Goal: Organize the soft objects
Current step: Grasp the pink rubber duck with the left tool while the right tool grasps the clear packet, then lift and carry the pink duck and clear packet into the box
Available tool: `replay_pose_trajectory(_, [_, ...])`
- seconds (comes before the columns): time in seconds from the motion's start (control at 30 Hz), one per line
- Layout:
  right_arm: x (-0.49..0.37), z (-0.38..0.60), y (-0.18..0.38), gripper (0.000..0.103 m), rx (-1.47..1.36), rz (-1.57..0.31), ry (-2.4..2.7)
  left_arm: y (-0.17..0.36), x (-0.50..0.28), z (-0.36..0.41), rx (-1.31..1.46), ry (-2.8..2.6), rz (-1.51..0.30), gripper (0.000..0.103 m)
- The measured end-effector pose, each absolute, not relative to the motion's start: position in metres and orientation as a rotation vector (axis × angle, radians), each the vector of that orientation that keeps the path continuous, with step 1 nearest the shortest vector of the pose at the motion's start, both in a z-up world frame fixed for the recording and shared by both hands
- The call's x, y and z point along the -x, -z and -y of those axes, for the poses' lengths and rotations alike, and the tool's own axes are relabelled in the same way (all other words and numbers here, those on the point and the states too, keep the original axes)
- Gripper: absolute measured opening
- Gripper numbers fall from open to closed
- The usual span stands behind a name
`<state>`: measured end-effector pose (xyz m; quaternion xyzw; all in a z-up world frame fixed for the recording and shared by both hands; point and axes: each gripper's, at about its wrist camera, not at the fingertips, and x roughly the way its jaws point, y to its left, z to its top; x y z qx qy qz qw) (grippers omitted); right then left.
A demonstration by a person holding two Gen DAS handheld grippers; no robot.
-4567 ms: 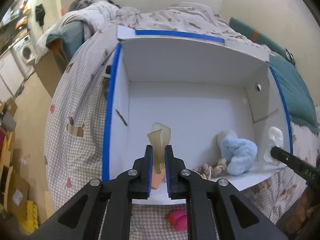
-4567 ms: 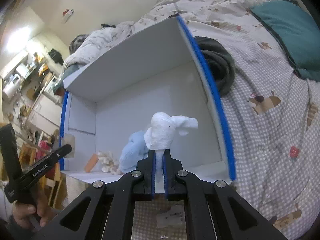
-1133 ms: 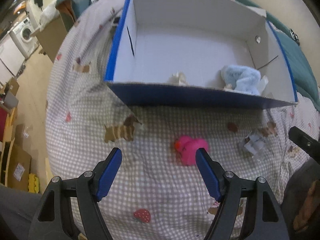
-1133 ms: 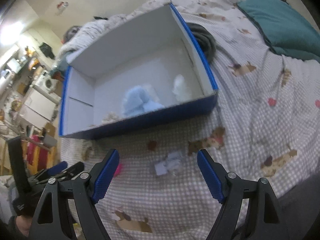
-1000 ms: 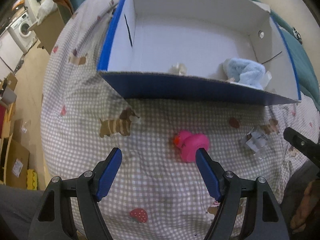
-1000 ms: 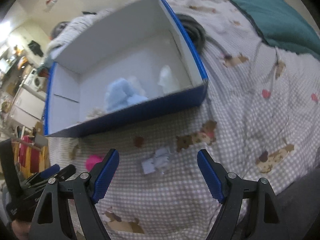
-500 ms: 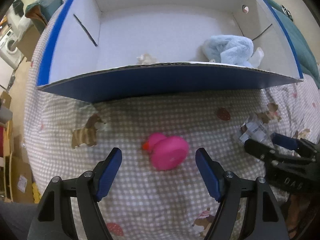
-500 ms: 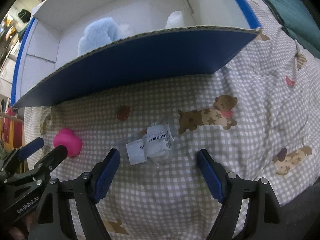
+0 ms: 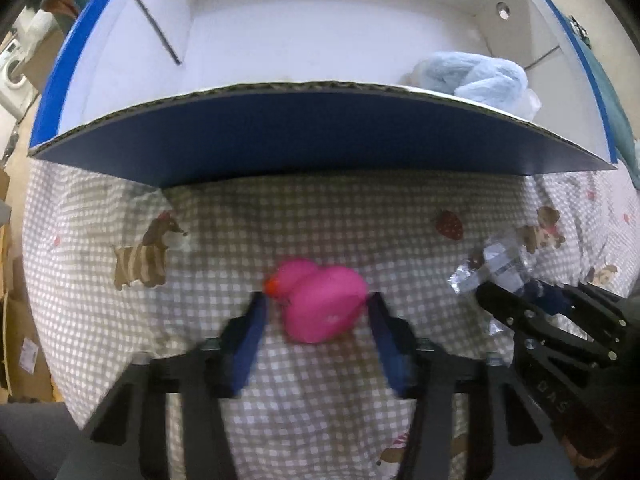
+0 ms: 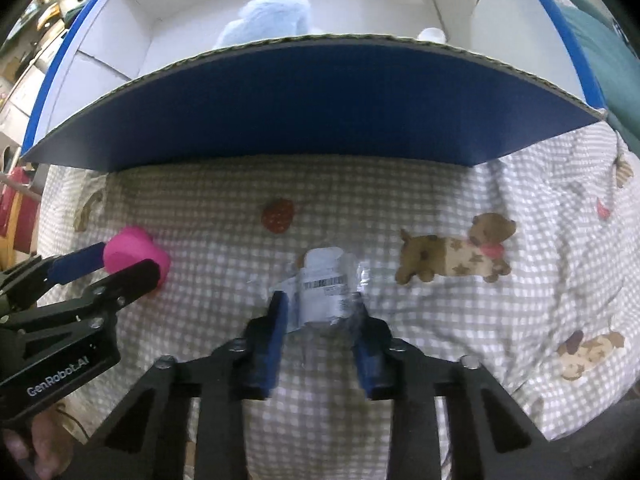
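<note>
A pink rubber duck [image 9: 320, 308] lies on the checked bedspread in front of the box. My left gripper [image 9: 318, 308] points down over it, its jaws closing; both blue pads [image 9: 250, 332] touch the duck's sides. A white item in a clear plastic packet [image 10: 326, 284] lies to the right. My right gripper [image 10: 320, 308] straddles it, jaws closing, its pads against the wrapper's edges. The right wrist view also shows the left gripper [image 10: 128, 262] around the duck [image 10: 132, 250]. The left wrist view shows the right gripper [image 9: 508, 290] at the packet [image 9: 496, 264].
A cardboard box [image 9: 320, 128], blue outside and white inside, stands just beyond both objects, its front wall close. Inside it lie a light blue plush [image 9: 472, 76] and a small white soft thing [image 10: 430, 34]. The bedspread [image 10: 500, 340] runs on to the right.
Both grippers have come down toward the bedspread and nearer the box. Their jaws, wide before, have narrowed onto the pink duck and the plastic packet.
</note>
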<state>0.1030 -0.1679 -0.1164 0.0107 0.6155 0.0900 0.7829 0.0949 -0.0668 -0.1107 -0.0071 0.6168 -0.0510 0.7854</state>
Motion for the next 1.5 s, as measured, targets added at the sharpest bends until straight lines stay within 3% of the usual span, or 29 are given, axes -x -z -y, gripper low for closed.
replay_pose_trajectory(0.33, [-0.105,0.159,0.110,0.026,0.010,-1.290,-0.225,0.107,-0.088,0.062,0.010,0.088,-1.322,0.038])
replay_pose_trajectory(0.43, [-0.097,0.153,0.112,0.026,0.014,-1.281,-0.230,0.106,-0.080,0.056,0.009,0.083,-1.325,0.031])
replay_pose_trajectory(0.47, [-0.095,0.153,0.112,0.026,0.016,-1.280,-0.228,0.106,-0.079,0.055,0.006,0.080,-1.329,0.023])
replay_pose_trajectory(0.7, [-0.097,0.152,0.110,0.026,0.023,-1.260,-0.233,0.105,-0.065,0.038,0.035,0.105,-1.313,0.019])
replay_pose_trajectory(1.5, [-0.048,0.168,0.037,0.026,0.017,-1.008,-0.339,0.010,0.014,-0.007,0.100,0.041,-1.025,0.015])
